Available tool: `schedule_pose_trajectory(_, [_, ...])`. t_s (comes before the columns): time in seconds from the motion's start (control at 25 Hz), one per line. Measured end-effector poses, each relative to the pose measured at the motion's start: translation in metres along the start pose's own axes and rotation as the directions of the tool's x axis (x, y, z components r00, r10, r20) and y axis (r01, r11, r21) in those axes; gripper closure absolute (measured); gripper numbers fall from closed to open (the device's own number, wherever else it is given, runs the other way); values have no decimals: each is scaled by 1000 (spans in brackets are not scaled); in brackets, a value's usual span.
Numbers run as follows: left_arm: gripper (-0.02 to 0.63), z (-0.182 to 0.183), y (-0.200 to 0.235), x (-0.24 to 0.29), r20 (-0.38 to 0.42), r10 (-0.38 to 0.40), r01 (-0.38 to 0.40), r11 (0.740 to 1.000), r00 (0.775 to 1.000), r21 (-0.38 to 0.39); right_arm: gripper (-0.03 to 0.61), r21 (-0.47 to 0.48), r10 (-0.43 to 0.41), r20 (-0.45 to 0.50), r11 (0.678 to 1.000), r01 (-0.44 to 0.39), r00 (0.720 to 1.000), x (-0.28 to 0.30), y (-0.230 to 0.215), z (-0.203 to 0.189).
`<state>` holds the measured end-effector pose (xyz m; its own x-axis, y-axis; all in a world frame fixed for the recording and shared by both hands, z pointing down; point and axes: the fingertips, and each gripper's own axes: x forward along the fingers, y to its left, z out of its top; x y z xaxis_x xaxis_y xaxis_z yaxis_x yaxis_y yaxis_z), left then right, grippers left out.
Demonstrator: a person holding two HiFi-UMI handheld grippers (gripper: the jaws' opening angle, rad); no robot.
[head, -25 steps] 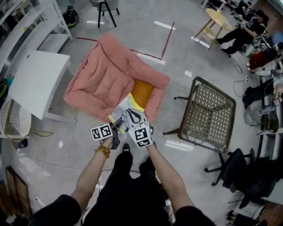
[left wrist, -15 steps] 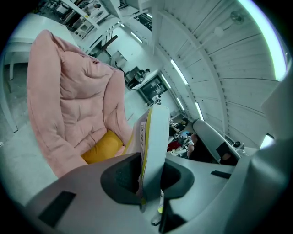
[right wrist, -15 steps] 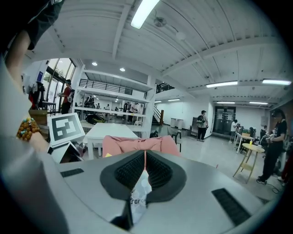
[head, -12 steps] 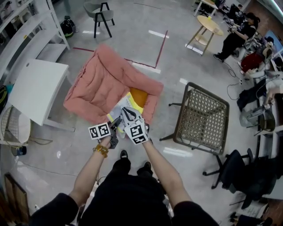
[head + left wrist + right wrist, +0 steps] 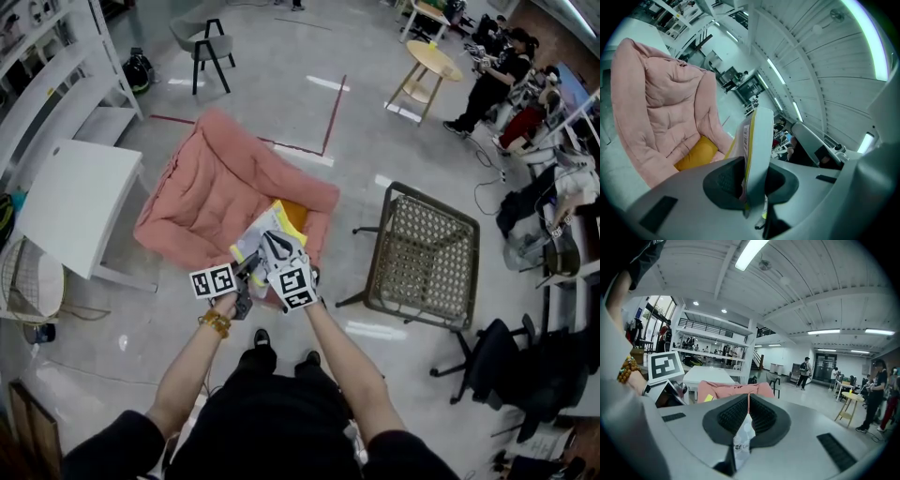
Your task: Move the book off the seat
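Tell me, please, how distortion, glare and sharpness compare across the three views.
Head view: mildly bowed wide-angle, sharp, pale reflections on the glossy floor. Left gripper view: strong fisheye with dark corners, the book close and soft. Right gripper view: same fisheye, ceiling lamp blown out.

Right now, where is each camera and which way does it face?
Head view: on the head, steeply down at the chair, book, floor; forearms, legs, left tool, right tool show.
Left gripper view: on the left tool, along its jaws, shut on the book, toward the chair.
Right gripper view: on the right tool, level across the room; jaws shut on the book; a left wrist shows.
Shared: book and chair, in all three.
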<state>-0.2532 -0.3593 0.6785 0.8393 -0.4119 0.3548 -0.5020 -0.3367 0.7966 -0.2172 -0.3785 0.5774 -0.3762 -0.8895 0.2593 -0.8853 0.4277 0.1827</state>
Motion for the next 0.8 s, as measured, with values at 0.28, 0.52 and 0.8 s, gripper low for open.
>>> schedule_pose_trajectory(0.28, [541,-6,-28,13,10,-13,13,999,1000,39,562,7,-12,48,1000,12,999,-21,-20,5])
schedule_pose_trajectory(0.52, [541,-22,-53,29,28,-4,3,1000,1000,31,561,15,-17,41,1000,17,999,-53,-46,-8])
schedule_pose_trajectory(0.8, [541,-41,-88,54,19,-6,5,998,1000,62,562,29,-42,57,999,41,998,-90,-81,-17])
